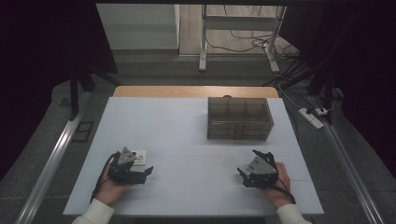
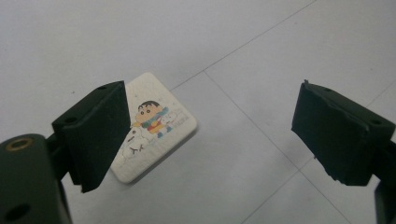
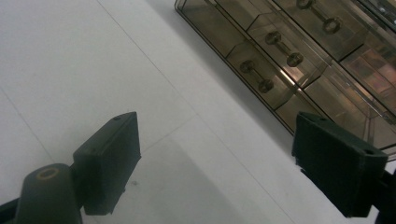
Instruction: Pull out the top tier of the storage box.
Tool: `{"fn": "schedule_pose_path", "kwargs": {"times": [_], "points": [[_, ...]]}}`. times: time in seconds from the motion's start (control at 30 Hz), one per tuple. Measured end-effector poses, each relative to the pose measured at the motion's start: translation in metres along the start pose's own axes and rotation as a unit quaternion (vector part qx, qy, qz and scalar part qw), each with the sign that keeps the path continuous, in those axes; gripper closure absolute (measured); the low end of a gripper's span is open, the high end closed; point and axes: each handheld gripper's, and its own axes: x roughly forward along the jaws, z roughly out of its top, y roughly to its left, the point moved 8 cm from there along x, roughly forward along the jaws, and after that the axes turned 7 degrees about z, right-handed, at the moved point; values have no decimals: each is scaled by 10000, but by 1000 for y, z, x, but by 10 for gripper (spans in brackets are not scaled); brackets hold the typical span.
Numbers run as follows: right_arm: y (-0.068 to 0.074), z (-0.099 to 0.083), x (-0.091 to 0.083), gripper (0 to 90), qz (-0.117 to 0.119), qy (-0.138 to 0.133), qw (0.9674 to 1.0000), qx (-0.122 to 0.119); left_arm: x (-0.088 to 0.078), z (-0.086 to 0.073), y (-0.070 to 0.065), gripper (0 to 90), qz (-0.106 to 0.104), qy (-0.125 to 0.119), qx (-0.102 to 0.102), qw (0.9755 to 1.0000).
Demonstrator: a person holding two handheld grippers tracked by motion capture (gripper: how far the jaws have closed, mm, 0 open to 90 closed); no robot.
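Down on a pale grey desk (image 1: pixel 187 126), seen from above, a person's two hands each hold a black two-jaw tool. At the left, the left tool (image 1: pixel 148 171) lies low over the desk near the front edge, jaws spread wide and holding nothing. Just beside it, touching the desk, lies a small white eraser (image 1: pixel 139 157), flat and rectangular with rounded corners. From the left tool's own camera the eraser (image 2: pixel 154 128) sits close against the near jaw, partly hidden behind it, and well apart from the other jaw; its top face shows a cartoon print of a dark-haired child in a striped scarf beside a small white dog. It looks light, fairly stiff yet slightly rubbery, so it should grip without slipping and is unlikely to break. Since it lies flat and thin, the best hold is probably across its two long side edges, with the jaws coming down on either side. Further right, at the far side of the desk, stands a smoky translucent plastic organiser box (image 1: pixel 239 118) with divided compartments and small drawers. At the right, the right tool (image 1: pixel 242 173) rests near the front edge, jaws wide apart and empty, aimed towards that box (image 3: pixel 299 51).
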Motion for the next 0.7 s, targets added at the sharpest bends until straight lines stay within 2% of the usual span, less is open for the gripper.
{"fn": "schedule_pose_path", "kwargs": {"times": [0.2,0.5,0.7], "points": [[-1,0,-1,154,9,-1,10000,13,0,0,1,117,-2,6,-6,10000],[-6,2,-2,154,-198,-24,9998,-94,0,0,0,118,-4,15,3,10000],[-7,1,-3,154,-219,-3,9997,-134,0,0,1,118,4,15,-8,10000]]}}
